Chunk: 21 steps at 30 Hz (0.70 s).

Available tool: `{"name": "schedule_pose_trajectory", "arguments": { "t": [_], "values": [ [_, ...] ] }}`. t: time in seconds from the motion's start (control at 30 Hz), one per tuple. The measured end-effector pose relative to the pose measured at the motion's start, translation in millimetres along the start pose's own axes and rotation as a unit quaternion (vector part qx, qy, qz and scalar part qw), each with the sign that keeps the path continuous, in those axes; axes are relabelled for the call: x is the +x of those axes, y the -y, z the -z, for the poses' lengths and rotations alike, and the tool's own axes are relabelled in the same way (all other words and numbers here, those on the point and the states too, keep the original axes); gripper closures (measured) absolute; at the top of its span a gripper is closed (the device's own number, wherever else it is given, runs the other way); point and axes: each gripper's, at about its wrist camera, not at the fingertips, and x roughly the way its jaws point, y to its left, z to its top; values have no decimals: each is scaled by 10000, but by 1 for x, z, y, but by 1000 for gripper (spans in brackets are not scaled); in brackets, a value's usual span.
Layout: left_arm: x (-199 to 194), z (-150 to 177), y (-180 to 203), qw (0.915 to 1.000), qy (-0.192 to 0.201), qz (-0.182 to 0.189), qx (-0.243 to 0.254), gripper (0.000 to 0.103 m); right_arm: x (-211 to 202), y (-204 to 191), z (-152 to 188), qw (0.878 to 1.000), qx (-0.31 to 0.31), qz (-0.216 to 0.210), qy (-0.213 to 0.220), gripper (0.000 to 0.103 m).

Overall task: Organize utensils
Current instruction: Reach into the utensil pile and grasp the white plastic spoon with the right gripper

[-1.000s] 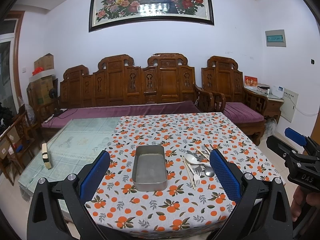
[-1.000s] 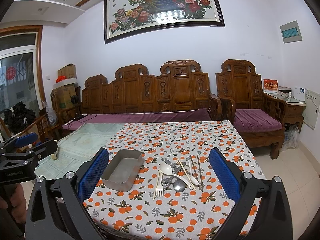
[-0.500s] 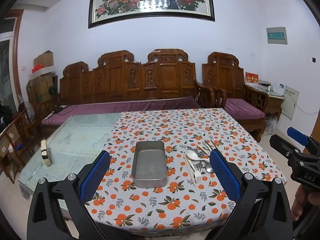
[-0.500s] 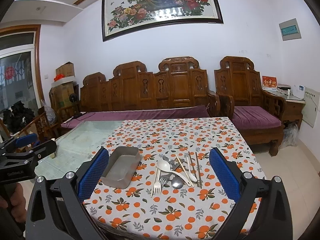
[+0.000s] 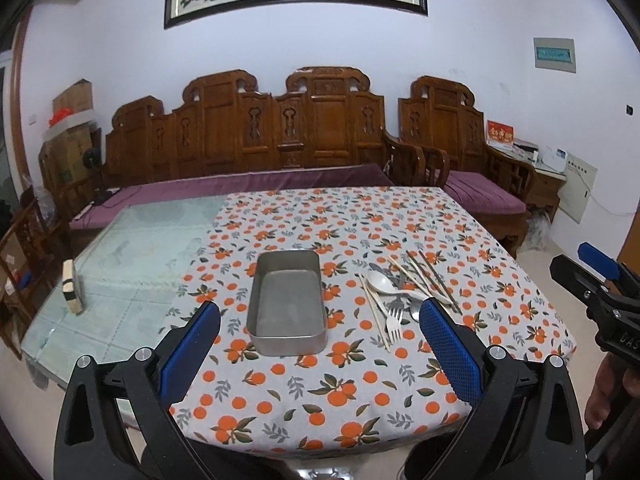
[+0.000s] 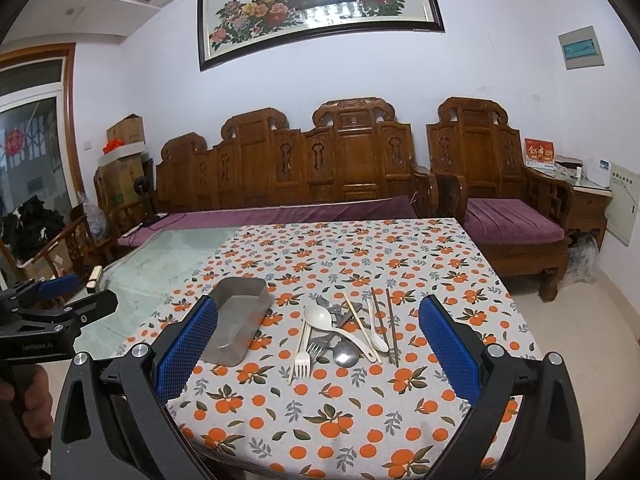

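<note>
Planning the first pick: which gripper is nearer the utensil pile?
Right. The right gripper faces the utensil pile head-on; the left gripper faces the metal tray beside it.

Left wrist view: from off the bench's (image 5: 328, 384) near edge, facing its far edge and the sofa (image 5: 280, 136); set back
Right wrist view: same near edge, further right, angled slightly left
Shared: tray (image 5: 286, 300), utensil pile (image 6: 344, 328), sofa
</note>
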Motion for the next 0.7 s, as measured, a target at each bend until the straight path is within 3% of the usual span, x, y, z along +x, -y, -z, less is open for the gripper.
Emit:
{"name": "schedule_pose_trajectory", "arguments": {
  "t": [0.47,0.7],
  "values": [
    [57,4,10,9982,-386,416,204,6,70,30,19,9984,-118,-26,-553,37],
    [87,3,11,9974,-523,390,302,7,108,33,18,9966,-186,-235,-772,41]
  ]
}}
